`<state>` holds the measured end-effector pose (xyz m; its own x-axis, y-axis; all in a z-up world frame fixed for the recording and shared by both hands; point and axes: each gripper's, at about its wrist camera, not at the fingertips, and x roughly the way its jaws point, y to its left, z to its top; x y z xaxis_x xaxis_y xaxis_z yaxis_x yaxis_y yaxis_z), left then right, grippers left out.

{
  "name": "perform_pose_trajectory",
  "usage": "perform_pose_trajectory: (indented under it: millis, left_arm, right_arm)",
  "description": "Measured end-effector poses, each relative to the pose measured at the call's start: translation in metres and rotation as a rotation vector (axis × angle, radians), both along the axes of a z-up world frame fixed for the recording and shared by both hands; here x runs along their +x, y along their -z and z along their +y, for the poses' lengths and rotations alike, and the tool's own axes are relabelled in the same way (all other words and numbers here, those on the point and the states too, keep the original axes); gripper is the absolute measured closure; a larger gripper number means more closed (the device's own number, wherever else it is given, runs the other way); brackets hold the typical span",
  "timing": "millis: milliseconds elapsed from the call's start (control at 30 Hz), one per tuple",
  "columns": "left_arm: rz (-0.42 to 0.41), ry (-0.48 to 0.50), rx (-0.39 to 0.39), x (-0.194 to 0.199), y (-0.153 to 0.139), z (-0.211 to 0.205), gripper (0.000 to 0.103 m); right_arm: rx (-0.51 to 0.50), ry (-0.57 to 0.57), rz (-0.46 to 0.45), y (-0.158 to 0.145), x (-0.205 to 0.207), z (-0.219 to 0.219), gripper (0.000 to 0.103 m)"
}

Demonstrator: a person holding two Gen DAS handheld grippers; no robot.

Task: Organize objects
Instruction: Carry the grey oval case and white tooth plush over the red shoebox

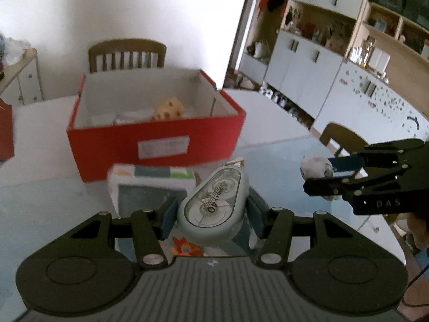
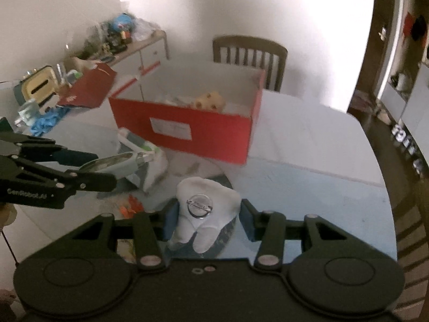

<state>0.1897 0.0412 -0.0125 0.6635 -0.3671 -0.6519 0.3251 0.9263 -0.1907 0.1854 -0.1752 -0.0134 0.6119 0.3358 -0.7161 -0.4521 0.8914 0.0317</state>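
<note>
Worktop [image 2: 308,145]: pale, glassy near edge. Red box [image 1: 161,134], open-topped, stands on it as landmark; a spotted tan toy [image 1: 169,108] already lies inside, so it likely serves as the collecting bin. White packet [image 1: 144,185] lies just in front of the box. Left claw [image 1: 211,214] pinches a grey correction-tape dispenser [image 1: 214,201] edgewise, nose toward the box. Right claw [image 2: 206,214] pinches a white tooth-shaped plush [image 2: 206,204], badge up. Both are held clear of the worktop, short of the box, probably for dropping in.
</note>
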Motion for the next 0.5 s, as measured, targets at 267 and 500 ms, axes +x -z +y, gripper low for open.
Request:
perform_pose_trajectory:
  millis: [267, 500]
  left_arm:
    - [-0.062, -0.037, 0.003, 0.016, -0.026, 0.021, 0.049]
    - [-0.096, -0.059, 0.011, 0.039, -0.041, 0.042, 0.049]
  right_arm:
    - [0.019, -0.044, -0.043, -0.027, 0.019, 0.026, 0.055]
    - [-0.001, -0.078, -0.084, -0.038, 0.038, 0.052, 0.055]
